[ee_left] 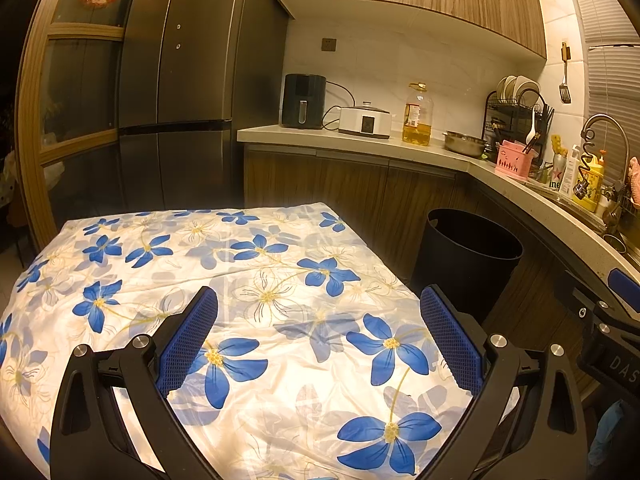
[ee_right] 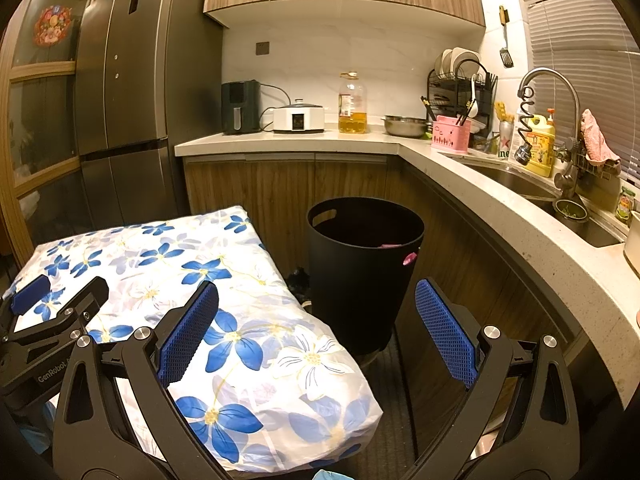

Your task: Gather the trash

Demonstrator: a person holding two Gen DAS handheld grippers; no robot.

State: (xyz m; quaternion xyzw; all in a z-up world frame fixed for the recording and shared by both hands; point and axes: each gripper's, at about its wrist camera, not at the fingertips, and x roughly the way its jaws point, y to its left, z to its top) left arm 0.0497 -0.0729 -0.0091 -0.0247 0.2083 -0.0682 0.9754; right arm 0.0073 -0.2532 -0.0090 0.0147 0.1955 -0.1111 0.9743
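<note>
Kitchen table under a blue-flowered cloth; my left gripper and right gripper gape wide, empty; black trash bin beside the table holds something pink.

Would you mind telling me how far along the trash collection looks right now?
Apparently near its end: the floral tablecloth shows no trash, and something pink lies inside the black bin. Nothing is in hand; the left gripper and right gripper are open and empty.
</note>
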